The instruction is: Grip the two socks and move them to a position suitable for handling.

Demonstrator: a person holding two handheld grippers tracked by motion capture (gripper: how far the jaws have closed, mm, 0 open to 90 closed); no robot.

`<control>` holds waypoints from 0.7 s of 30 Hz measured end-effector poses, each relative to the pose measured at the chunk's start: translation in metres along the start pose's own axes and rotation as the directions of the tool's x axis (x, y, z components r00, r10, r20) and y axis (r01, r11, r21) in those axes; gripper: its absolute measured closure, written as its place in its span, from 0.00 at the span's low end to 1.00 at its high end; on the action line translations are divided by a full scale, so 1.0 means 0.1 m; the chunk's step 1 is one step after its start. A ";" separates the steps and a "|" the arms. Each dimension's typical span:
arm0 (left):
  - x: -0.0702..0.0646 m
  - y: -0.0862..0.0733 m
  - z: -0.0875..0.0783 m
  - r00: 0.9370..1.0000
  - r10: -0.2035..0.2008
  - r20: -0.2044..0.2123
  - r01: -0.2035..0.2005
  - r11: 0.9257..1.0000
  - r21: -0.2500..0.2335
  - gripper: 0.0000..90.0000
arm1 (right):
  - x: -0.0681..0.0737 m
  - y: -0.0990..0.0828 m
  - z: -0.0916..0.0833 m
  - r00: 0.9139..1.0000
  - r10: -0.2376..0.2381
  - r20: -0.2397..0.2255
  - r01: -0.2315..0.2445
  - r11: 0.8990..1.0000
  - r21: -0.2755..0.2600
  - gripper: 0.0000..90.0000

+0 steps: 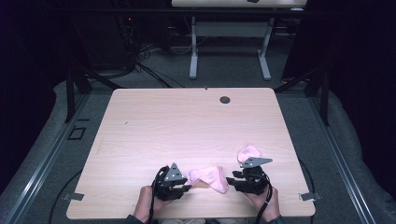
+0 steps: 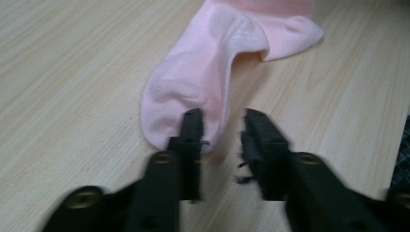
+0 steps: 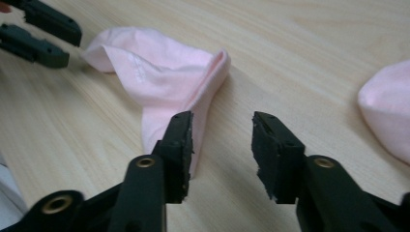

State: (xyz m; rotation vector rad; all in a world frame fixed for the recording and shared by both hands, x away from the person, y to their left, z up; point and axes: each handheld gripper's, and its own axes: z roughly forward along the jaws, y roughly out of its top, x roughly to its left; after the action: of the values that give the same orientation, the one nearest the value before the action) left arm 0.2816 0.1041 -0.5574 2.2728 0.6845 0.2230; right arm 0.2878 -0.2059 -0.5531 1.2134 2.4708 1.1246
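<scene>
- A pink sock (image 1: pixel 210 178) lies crumpled near the front edge of a pale wooden desk (image 1: pixel 177 126), between the two hand-held tools.
- The left tool (image 2: pixel 221 126) sits at one end of that sock, its black jaws parted with nothing between them; one jaw tip overlaps the fabric's edge in the left gripper view.
- The right tool (image 3: pixel 221 129) faces the sock's other end, jaws likewise apart and gripping nothing.
- A second pink sock (image 1: pixel 249 152) rests bunched just beyond the right tool, apart from the first.
- A person's hands (image 1: pixel 145 198) hold both tools at the desk's near edge.
</scene>
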 end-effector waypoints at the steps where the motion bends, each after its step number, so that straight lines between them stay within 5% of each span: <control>1: 0.01 0.00 -0.01 1.000 -0.001 0.004 0.001 1.000 -0.010 0.63 | 0.01 0.02 -0.04 1.000 -0.016 -0.004 0.016 1.000 -0.003 0.61; 4: 0.07 0.01 -0.05 0.999 -0.040 -0.019 0.040 0.999 -0.014 0.57 | 0.03 0.06 -0.06 1.000 -0.010 -0.019 0.010 1.000 -0.014 0.58; 6: 0.16 0.01 -0.04 0.994 -0.101 -0.041 0.101 0.995 -0.004 0.57 | 0.03 0.09 -0.04 1.000 -0.004 -0.019 0.004 1.000 -0.006 0.58; 10: 0.34 0.03 0.06 0.972 -0.226 -0.066 0.228 0.973 0.027 0.58 | -0.02 0.11 0.09 0.999 0.032 0.003 -0.032 0.999 0.039 0.58; 14: 0.37 0.07 0.17 0.968 -0.237 -0.084 0.243 0.968 0.067 0.57 | -0.01 0.10 0.16 0.999 0.037 0.039 -0.039 0.998 0.055 0.58; 21: 0.26 0.17 0.28 0.979 -0.160 -0.124 0.175 0.978 0.116 0.60 | 0.03 0.05 0.24 0.996 0.013 0.083 -0.021 0.995 0.100 0.61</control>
State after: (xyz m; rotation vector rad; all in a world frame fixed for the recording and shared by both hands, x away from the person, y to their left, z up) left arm 0.3199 0.0910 -0.5663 2.3203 0.9704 0.2352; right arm 0.3002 -0.1883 -0.5661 1.2831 2.4873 0.9437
